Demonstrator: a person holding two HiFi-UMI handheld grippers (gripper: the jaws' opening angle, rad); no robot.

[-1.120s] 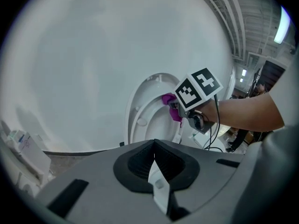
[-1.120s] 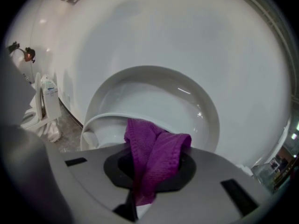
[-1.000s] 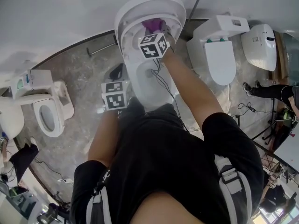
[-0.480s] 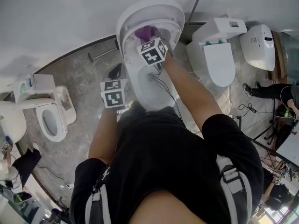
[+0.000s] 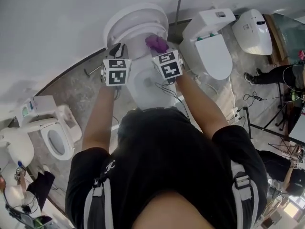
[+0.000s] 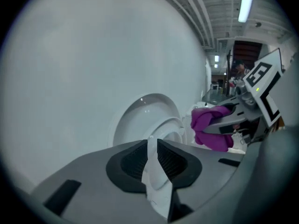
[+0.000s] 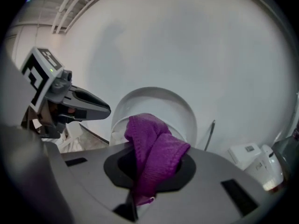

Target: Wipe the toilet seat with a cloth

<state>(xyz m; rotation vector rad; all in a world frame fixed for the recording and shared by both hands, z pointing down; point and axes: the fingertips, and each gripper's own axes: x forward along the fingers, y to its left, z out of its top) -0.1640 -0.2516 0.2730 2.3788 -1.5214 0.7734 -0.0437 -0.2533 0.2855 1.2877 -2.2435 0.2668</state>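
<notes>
**Purple cloth (image 7: 156, 153) held up before the raised toilet seat (image 5: 125, 19)**

The right gripper (image 5: 161, 51) clamps the cloth near the far wall, just short of the seat. The left gripper (image 6: 153, 160), level beside it on the left, has just been parting its jaws to a narrow gap, with nothing between them. Both forearms reach forward and tilt down.

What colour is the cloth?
The cloth is purple; the right gripper view shows it best.

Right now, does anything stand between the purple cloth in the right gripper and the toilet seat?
Nothing visible does. The right gripper holds the purple cloth in front of the raised toilet seat, with only open air between them.
</notes>
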